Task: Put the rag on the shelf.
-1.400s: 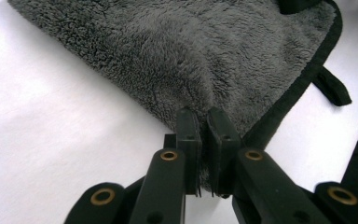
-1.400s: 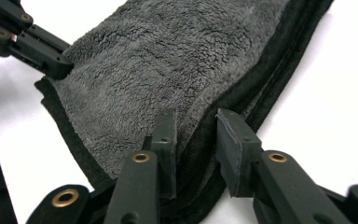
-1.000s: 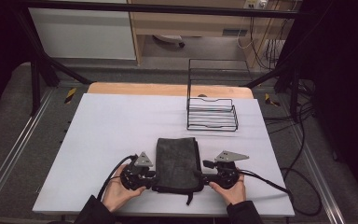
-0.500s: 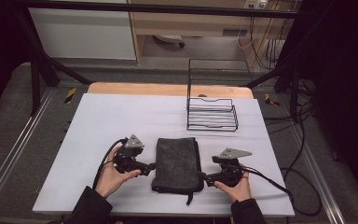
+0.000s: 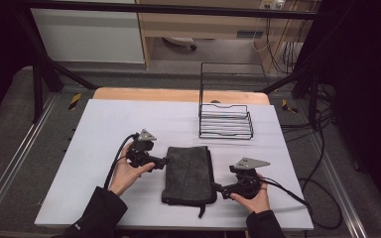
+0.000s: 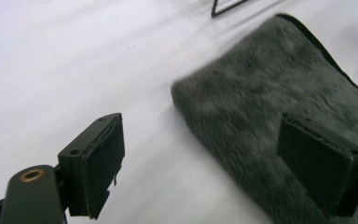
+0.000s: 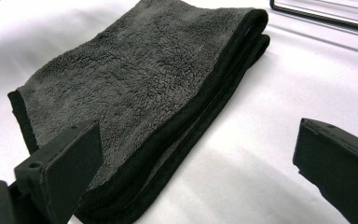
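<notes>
- Two hand-held black two-jaw grippers flank a folded dark grey fleecy towel [image 5: 188, 173], which lies flat on the white table top [image 5: 94, 129], near the table's near edge and about midway across it.
- We see the left gripper [image 5: 162, 161] at the towel's far left corner; in the left gripper view its jaws stand wide apart with nothing between them, one over bare table, the other over the towel's pile [image 6: 270, 102].
- We see the right gripper [image 5: 219, 189] just beside the towel's near right edge; in the right gripper view its jaws are also spread wide and hold nothing, with the towel's black-bound folded edge [image 7: 200, 112] lying between and beyond them.
- We note a loose black loop hanging out at the towel's near edge.
- We find an empty black wire basket with a tall back frame [image 5: 225, 121] farther off, to the right and well apart from the towel.
</notes>
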{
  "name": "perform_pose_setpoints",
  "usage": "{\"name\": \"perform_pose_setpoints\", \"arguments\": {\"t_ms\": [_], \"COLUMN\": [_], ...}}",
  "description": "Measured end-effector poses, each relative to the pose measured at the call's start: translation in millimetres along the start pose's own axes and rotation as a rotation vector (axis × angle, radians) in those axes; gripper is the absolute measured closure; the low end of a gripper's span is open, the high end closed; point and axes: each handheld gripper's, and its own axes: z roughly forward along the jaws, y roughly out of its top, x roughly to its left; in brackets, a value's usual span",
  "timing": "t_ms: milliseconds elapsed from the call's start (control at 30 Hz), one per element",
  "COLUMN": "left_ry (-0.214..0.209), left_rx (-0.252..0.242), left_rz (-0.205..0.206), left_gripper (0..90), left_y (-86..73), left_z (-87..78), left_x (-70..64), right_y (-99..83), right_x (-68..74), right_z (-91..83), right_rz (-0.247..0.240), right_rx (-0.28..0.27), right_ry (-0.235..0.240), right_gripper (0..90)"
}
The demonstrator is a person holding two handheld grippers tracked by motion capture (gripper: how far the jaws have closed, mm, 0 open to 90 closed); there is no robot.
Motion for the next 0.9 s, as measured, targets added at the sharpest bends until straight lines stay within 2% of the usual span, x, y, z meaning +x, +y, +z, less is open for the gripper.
{"name": "perform_pose_setpoints", "arguments": {"t_ms": [100, 167, 367, 467, 700, 900], "left_ry": [0.014, 0.019, 0.035, 0.02, -0.004, -0.033], "left_rx": [0.0, -0.001, 0.022, 0.037, 0.069, 0.083], "left_rz": [-0.025, -0.048, -0.055, -0.072, -0.083, -0.089], "left_gripper": [17.7, 22.4, 36.8, 42.8, 55.5, 67.5], "left_y": [7.2, 10.2, 12.3, 10.7, 7.4, 5.8], "left_z": [7.9, 13.8, 32.8, 41.1, 53.4, 56.7], "left_x": [3.6, 5.0, 7.9, 10.3, 9.7, 7.4], "right_y": [0.0, -0.1, -0.5, -0.6, -0.6, 0.0], "right_x": [0.5, 0.4, 1.1, 1.0, 1.0, 0.2], "right_z": [-0.7, -0.5, 0.2, 0.4, 1.0, 0.8], "right_rz": [0.002, 0.002, 0.009, 0.009, 0.014, 0.011], "right_rx": [0.001, 0.002, 0.006, 0.009, 0.012, 0.01], "right_ry": [0.001, 0.001, 0.007, 0.006, 0.009, 0.011], "right_gripper": [2.6, 2.6, 3.0, 3.0, 3.1, 3.1]}}
